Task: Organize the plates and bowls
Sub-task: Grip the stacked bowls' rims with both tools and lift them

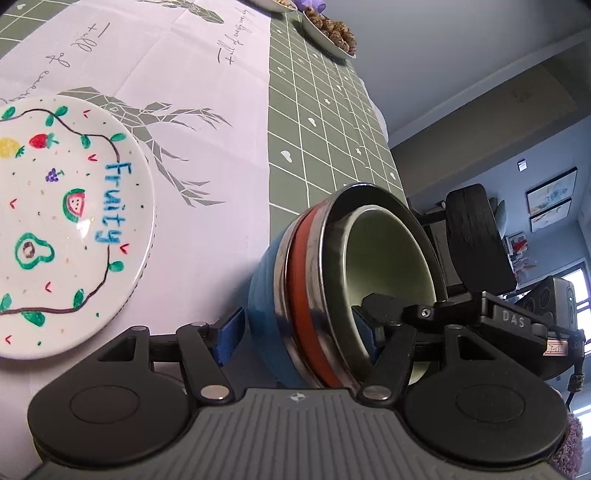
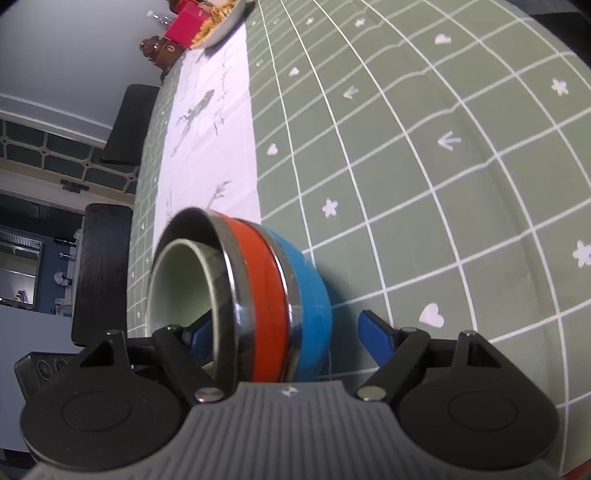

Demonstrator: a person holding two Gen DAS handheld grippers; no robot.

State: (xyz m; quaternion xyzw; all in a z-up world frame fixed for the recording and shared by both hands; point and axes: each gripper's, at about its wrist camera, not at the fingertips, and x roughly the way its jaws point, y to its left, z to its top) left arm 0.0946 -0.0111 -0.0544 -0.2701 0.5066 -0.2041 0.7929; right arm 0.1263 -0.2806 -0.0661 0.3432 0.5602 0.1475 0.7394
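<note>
A nested stack of bowls [image 1: 314, 280], blue outside, then an orange one with steel rims, and a pale green bowl [image 1: 391, 258] innermost, sits between the blue pads of my left gripper [image 1: 299, 332]. The same stack [image 2: 266, 295] sits between the blue pads of my right gripper [image 2: 288, 339], one pad inside the green bowl [image 2: 177, 280], the other pad [image 2: 376, 339] apart from the blue wall. Both grippers straddle the stack's rim from opposite sides. A white plate [image 1: 70, 221] painted with fruit and the word "fruity" lies on the tablecloth to the left.
The table has a green grid cloth [image 2: 424, 166] with a white runner [image 1: 192, 122]. Dishes of food [image 1: 332, 29] stand at the far end, with a red box [image 2: 184, 29] and another dish. Black chairs [image 1: 476, 236] stand at the table's edge.
</note>
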